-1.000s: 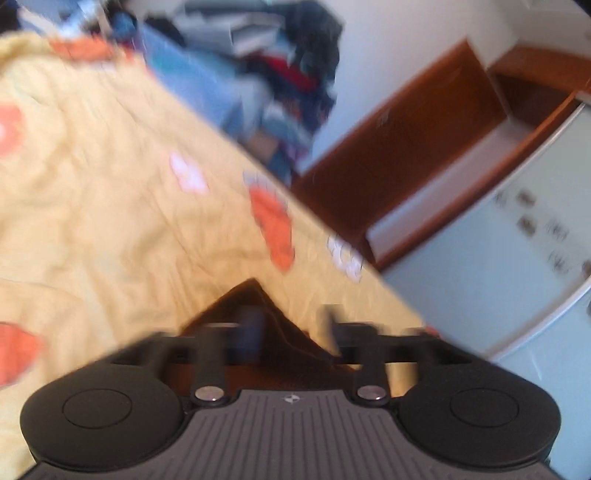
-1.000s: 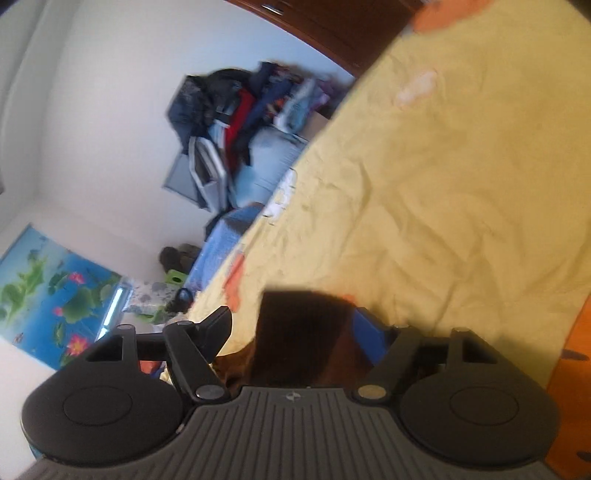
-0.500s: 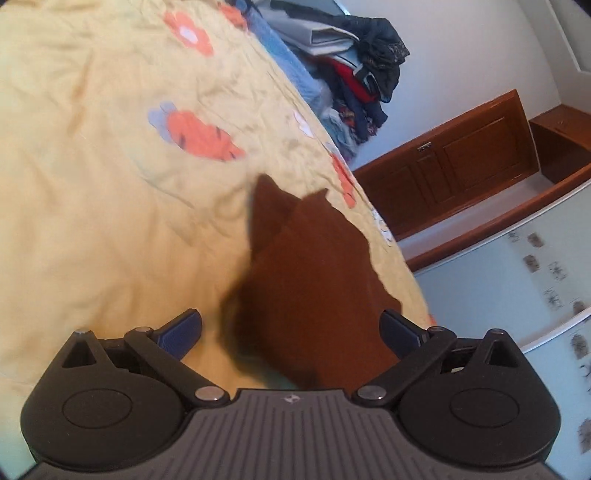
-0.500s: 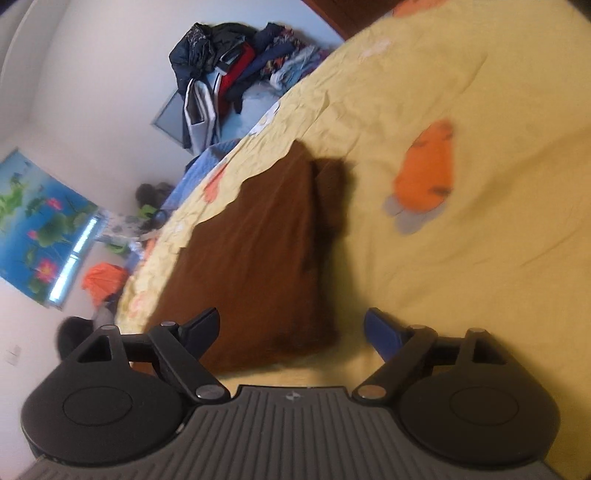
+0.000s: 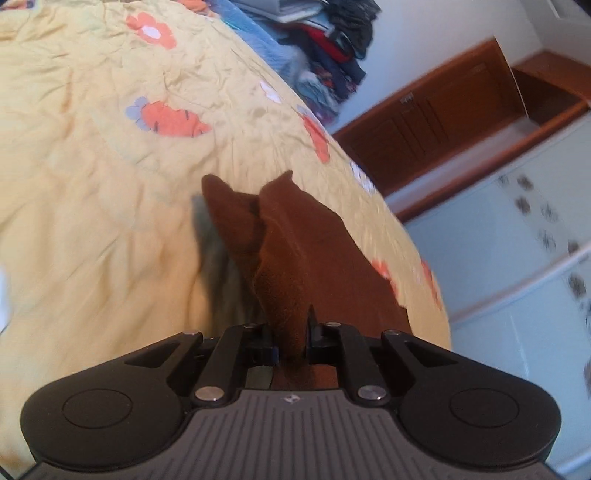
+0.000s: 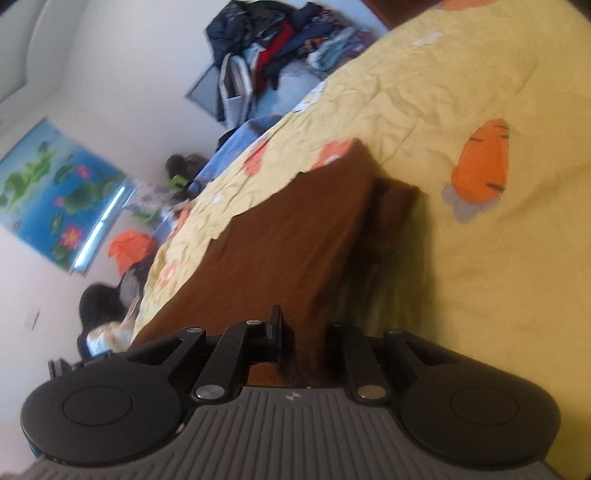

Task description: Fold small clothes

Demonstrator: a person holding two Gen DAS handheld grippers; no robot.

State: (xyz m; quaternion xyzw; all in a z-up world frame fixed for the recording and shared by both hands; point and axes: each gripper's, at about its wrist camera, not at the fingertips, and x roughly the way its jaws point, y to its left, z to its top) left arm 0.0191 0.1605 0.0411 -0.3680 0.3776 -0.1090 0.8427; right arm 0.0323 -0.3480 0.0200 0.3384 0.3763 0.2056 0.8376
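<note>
Two grippers hold one brown garment (image 5: 295, 258) over a bed with a yellow sheet (image 5: 92, 206). The left gripper (image 5: 291, 341) has just been closing, and its fingers (image 5: 314, 332) now pinch a bunched fold of the brown cloth between them. From these fingers the garment runs ahead and ends in two pointed corners. Left of and beyond them lies an orange carrot print (image 5: 171, 120); far ahead is a clothes pile (image 5: 325, 33), and to the right a wooden cabinet (image 5: 443, 122). The right gripper (image 6: 303, 341) has likewise just been closing, and its fingers (image 6: 275, 328) clamp an edge of the same garment (image 6: 288, 236), which stretches ahead and leftward from them as a flat, taut panel. Right of these fingers the sheet (image 6: 498, 277) shows another carrot (image 6: 482, 166).
</note>
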